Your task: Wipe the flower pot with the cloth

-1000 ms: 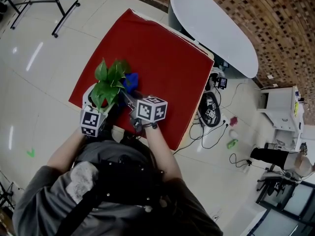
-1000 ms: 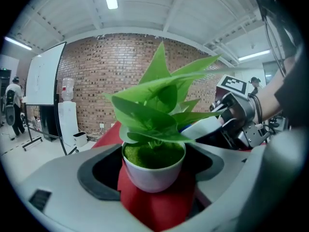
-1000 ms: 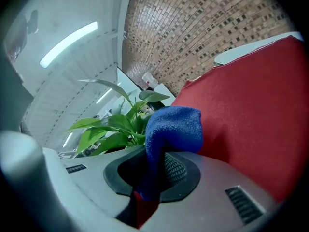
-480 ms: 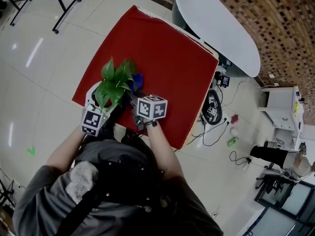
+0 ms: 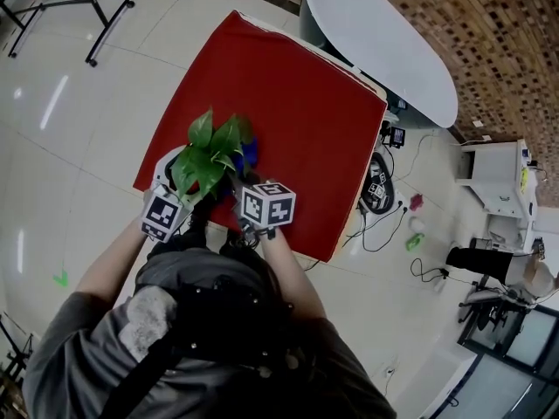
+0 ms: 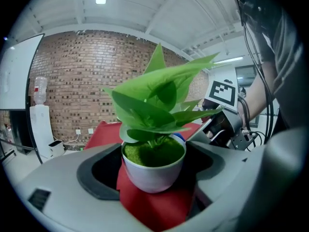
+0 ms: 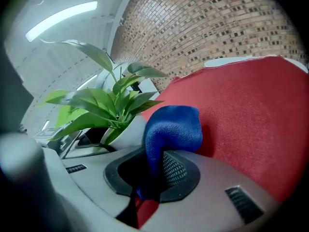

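Hands low at the near edge of the red-covered table, a person stands over a small white flower pot, and everything else sits around that pot. On the pot's left side and wrapping to both flanks is the left hand-held gripper. Its jaws are spread only as wide as the pot and closed in on its sides, the dark pads hard up against the white wall, so the pot is held between them. The pot stands upright, its green moss-like filling level with the rim. Broad green leaves fan out above it and, in the head view, hide the pot almost completely.

Just to the right of the pot is the blue cloth, bunched into a rounded wad that bulges toward the pot's wall. It is right beside the wall, but I cannot tell whether it actually touches. The cloth's lower end is pinched in the right hand-held gripper, whose jaws are nearly together, clamped on the fabric. That hand-held gripper reaches in from the pot's right, its marker cube level with the left one.

Farther right of the pot, beyond the red cover's edge, is a white oval tabletop, with cables trailing on the floor.
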### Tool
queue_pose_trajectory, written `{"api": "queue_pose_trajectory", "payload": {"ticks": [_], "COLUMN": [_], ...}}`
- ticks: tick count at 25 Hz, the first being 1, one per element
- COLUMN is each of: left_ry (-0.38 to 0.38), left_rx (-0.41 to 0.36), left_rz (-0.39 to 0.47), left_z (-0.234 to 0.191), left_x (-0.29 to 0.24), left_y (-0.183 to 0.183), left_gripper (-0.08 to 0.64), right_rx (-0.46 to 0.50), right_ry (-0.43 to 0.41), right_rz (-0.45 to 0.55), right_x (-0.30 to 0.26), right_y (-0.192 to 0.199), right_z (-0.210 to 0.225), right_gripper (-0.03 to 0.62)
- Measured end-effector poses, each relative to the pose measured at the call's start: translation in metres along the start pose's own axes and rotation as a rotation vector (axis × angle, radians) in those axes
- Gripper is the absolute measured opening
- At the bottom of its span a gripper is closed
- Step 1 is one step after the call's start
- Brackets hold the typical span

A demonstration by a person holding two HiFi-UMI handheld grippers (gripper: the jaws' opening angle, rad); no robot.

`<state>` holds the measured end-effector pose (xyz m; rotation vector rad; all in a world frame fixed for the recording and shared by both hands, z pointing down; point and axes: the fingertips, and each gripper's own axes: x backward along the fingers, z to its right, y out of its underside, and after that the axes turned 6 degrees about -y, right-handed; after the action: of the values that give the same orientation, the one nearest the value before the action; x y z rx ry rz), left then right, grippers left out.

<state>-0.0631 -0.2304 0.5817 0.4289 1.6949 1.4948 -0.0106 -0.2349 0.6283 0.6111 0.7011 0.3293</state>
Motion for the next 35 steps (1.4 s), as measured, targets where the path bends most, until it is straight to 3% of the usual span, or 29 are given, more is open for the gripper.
{"api": "queue_pose_trajectory", "payload": {"ticks": [5,13,19,31,35], "left_ry": [0.034,-0.074,-0.137,-0.533,-0.608], "left_rx": [-0.034,0.136,0.182,0.235,0.240], "left_rz": [-0.032,-0.066,-0.046,-0.082,-0.091], "left_z": [-0.005,-0.011,0.019,0.017,0.016], "left_x": [0.006,0.034,0.022,0.000,-0.006], "left_y": [0.007,0.027,0.008,-0.007,-0.003], "left_gripper": [0.448,0.454,0.454,0.460,0.460], "right_rx": [-0.018,-0.016,-0.001,0.010,0.013], "right_ry": [0.024,0.025,-0.022,-0.029,-0.030], "right_rz": [0.028,0.034,0.012,0.015,0.016], "right_x": [0.001,0.005,0.018,0.059,0.077], "right_y": [0.001,0.005,0.011,0.022,0.027], "right_z": [-0.003,-0.004,-0.006,0.011,0.024], "right_gripper": [0.077,0.077,0.077,0.077,0.077]}}
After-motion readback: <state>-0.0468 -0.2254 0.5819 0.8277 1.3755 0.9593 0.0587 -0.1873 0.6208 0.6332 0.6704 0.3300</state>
